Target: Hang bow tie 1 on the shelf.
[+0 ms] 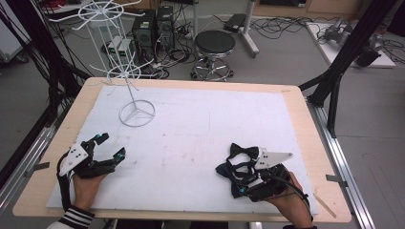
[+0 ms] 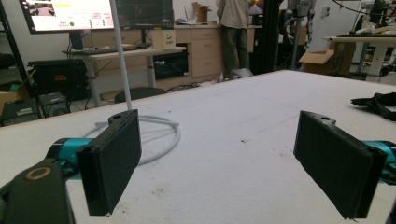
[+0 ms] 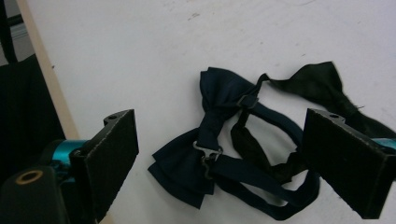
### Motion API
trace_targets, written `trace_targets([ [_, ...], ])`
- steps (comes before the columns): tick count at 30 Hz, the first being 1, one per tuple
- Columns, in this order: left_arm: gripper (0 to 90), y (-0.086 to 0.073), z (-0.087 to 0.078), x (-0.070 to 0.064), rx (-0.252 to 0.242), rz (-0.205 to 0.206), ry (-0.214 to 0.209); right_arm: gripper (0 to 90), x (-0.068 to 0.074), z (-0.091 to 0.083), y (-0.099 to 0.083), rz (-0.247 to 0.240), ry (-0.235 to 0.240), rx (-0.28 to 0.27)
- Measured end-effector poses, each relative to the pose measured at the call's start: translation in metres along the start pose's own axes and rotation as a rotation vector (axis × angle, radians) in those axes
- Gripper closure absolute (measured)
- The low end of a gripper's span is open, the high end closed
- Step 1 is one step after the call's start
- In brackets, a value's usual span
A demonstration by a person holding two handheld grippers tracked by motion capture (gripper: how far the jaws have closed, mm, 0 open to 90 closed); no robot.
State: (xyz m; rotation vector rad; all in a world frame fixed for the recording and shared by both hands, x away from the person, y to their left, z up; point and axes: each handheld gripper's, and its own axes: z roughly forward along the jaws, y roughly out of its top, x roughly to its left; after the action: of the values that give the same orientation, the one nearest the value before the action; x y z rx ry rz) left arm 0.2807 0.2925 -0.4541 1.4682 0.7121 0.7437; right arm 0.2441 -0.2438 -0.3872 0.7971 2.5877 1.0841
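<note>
Bow ties (image 1: 241,164), 2 of them, lie tangled together on the white mat (image 1: 200,124) near the surface's front right corner. In the right gripper view the navy tie (image 3: 210,140) sits in the middle with its strap (image 3: 261,182) looped out to one side and a metal clasp (image 3: 208,151) at its knot; the black tie (image 3: 322,86) lies just beyond it, their straps crossing.

The right claw (image 1: 243,183) hovers over this pile, held by the right hand (image 1: 289,198) at the front edge. Its jaws stand wide apart, 1 on each side of the ties in its own view, clamped on nothing; whether a pad touches the cloth I cannot tell.

The left claw (image 1: 111,147) is near the front left corner of the surface, in the left hand (image 1: 86,186), which wears a striped cuff (image 1: 76,218). Its jaws are also wide apart, with bare mat between them.

A white wire rack (image 1: 125,71) stands toward the back left corner on a ring base (image 1: 137,114); its pole (image 2: 120,51) rises beyond the left claw's pads in the left gripper view. The ties show at that view's right edge, well apart from the left claw.

Behind the surface are a stool (image 1: 215,45) and cables on the floor.
</note>
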Motion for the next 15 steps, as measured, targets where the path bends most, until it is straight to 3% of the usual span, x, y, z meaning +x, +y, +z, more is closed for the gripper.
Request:
trace_targets([
  [1,15.5,0.000,0.000,0.000,0.000,0.001,-0.001,10.9,0.001,0.001,0.000,0.002,0.006,0.009],
  [2,15.5,0.000,0.000,0.000,0.001,0.001,-0.001,16.9,0.002,0.002,0.000,-0.015,0.021,0.030],
  [15,15.5,0.000,0.000,-0.001,-0.001,0.002,0.004,17.8,0.008,0.017,-0.001,-0.013,0.039,0.143],
])
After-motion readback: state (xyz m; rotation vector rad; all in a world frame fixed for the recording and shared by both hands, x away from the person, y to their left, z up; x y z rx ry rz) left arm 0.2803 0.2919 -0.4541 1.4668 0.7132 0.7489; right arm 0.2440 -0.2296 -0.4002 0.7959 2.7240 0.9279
